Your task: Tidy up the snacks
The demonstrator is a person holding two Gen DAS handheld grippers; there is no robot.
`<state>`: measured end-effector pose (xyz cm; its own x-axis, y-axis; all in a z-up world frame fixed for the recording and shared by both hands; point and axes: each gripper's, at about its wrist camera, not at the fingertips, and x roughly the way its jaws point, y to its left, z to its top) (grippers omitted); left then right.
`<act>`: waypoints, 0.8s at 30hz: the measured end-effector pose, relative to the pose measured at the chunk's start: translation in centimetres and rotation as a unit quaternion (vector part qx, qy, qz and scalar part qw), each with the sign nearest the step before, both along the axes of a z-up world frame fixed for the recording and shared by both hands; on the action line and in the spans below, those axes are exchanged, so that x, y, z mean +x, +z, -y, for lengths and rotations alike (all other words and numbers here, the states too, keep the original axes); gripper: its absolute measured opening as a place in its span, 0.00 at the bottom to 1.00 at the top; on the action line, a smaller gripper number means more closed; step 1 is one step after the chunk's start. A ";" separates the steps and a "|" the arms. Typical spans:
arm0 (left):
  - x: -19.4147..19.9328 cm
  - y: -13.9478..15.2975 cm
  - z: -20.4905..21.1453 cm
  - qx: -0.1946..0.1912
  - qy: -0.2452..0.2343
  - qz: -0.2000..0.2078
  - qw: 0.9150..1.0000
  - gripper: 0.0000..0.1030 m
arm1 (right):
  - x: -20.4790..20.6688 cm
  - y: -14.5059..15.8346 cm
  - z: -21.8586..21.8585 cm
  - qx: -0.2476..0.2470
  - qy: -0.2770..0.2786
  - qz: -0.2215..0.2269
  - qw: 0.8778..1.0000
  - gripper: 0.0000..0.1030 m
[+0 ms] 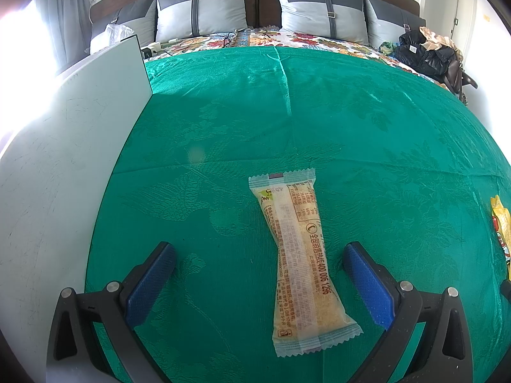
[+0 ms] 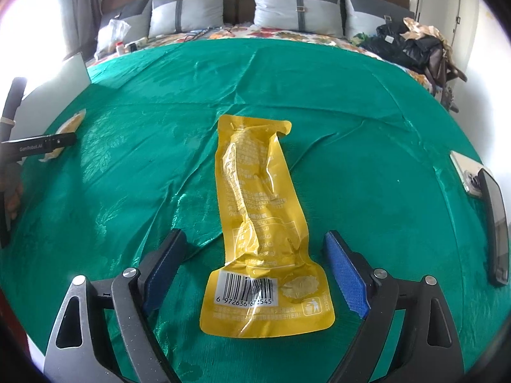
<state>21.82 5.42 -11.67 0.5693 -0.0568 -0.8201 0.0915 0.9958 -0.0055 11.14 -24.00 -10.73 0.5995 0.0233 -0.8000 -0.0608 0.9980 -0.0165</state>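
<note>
A long clear-wrapped snack bar (image 1: 297,255) lies lengthwise on the green cloth (image 1: 351,127). My left gripper (image 1: 258,250) is open, its blue-padded fingers on either side of the bar, not touching it. A yellow snack pouch (image 2: 258,223), barcode side up, lies on the green cloth (image 2: 367,127). My right gripper (image 2: 255,239) is open and straddles the pouch's lower part without gripping it. The yellow pouch's edge shows at the far right of the left wrist view (image 1: 501,223). The snack bar (image 2: 68,131) and the left gripper's body (image 2: 38,145) show at the far left of the right wrist view.
A white board (image 1: 80,159) stands along the cloth's left side. A phone (image 2: 464,172) and a black flat object (image 2: 495,223) lie at the right edge. Pillows (image 1: 201,9), a plastic bag (image 2: 115,32) and dark bags (image 1: 424,51) lie on the bed behind.
</note>
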 end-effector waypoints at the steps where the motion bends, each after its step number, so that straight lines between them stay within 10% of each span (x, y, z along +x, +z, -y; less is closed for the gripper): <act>1: 0.0 0.0 0.0 0.000 0.000 0.000 1.000 1.00 | 0.0 0.0 0.0 0.000 0.000 0.000 1.000 0.87; 24: 0.0 -0.1 0.0 0.001 0.000 0.000 1.000 1.00 | 0.0 0.0 0.1 0.000 0.000 0.000 1.000 0.88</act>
